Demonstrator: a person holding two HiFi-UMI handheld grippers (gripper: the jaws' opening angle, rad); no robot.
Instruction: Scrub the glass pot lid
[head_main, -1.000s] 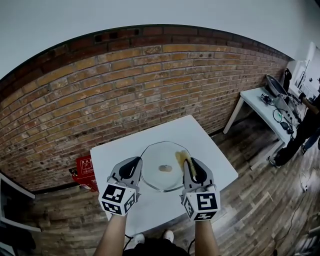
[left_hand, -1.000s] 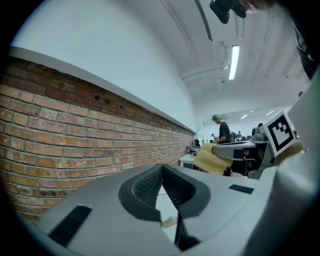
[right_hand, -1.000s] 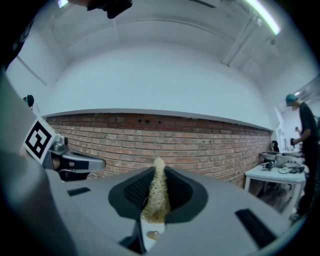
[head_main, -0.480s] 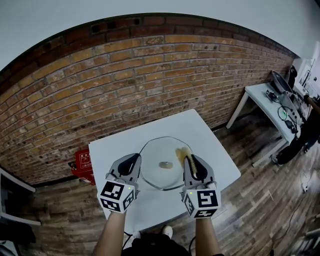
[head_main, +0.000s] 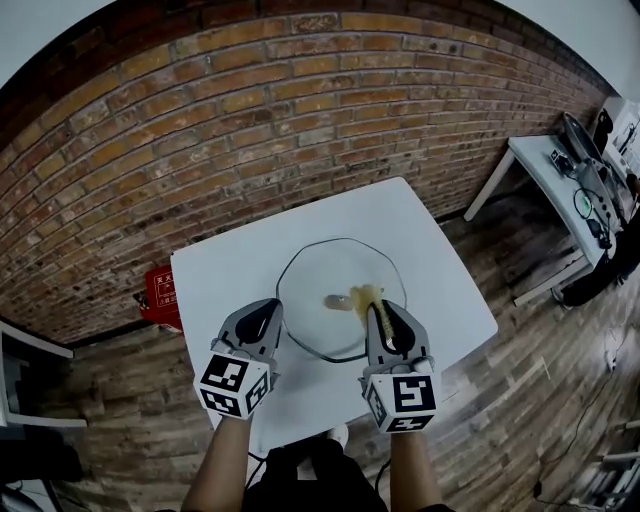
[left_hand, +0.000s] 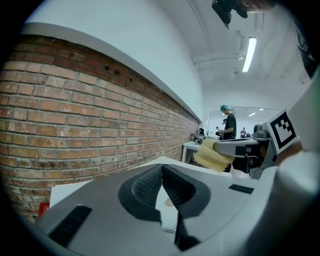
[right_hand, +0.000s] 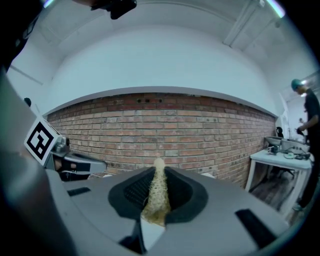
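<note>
Pinching yellow scrub pad (right_hand: 158, 195): right gripper (right_hand: 159, 169) fingers, over glass lid (head_main: 318, 268); left gripper (left_hand: 161, 170) fingers closed, empty.

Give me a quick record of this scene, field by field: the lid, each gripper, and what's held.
Table: white, by a brick wall
Glass lid: flat on the table, knob up
Left gripper: jaws shut, empty, at the lid's left edge
Right gripper: jaws shut on a yellow scrubber
Scrubber: over the lid near the knob; contact unclear

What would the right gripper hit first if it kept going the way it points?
Likely the glass pot lid: the scrubber in the right gripper hangs over it beside the knob.
</note>
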